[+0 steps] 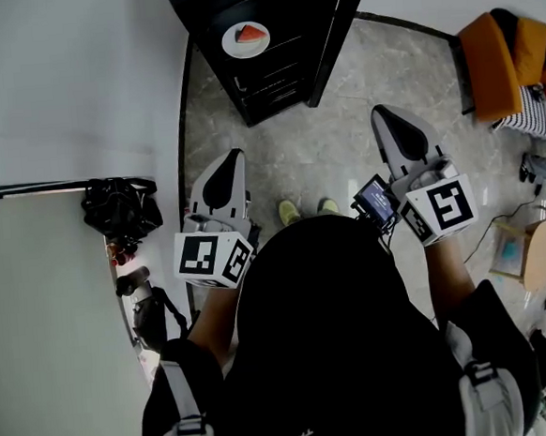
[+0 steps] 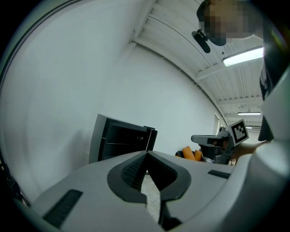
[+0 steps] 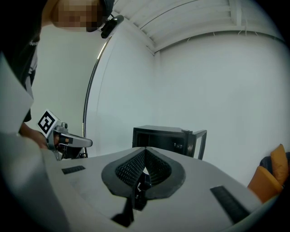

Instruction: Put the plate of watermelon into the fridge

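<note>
Our left gripper (image 1: 237, 155) and right gripper (image 1: 378, 111), both pressed together and empty, are pointing at the open fridge (image 1: 277, 85), where the plate of watermelon (image 1: 246, 39) is lying up top, on roof or upper shelf we cannot tell, so we are judging that worth checking before pushing the door (image 1: 342, 23).

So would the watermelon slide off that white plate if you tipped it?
Probably: the watermelon slice lies loose on the shallow white plate, so a tilt could slide it. The plate looks stiff, maybe breakable, so it should lift without bending.
</note>
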Available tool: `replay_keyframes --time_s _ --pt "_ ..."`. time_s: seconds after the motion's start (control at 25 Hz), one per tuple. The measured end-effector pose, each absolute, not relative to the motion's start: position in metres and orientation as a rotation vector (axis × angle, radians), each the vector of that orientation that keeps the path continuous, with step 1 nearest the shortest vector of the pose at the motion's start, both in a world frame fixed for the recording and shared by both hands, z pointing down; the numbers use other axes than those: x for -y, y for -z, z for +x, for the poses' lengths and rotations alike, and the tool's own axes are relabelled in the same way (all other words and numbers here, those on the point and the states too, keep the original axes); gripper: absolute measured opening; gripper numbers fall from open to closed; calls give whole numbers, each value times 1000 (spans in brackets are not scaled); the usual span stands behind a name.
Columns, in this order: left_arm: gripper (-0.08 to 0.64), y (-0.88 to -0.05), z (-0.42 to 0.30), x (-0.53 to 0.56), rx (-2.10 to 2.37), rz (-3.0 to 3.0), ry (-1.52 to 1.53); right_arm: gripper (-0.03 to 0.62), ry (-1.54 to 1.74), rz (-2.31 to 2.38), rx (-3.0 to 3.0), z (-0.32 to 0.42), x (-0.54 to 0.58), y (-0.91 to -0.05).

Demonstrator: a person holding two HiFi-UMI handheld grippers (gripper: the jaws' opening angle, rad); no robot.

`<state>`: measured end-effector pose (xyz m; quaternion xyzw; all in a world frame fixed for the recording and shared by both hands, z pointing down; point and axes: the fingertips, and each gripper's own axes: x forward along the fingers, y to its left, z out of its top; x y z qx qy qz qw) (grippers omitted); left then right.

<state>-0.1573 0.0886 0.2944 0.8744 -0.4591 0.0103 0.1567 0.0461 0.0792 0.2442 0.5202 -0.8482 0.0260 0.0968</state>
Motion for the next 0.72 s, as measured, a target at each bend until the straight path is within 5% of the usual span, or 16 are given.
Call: replay_keyframes --time_s 0.72 --pt "8 -291 -144 -97 1292 2543 25 9 -29 1572 2486 56 -98 -240"
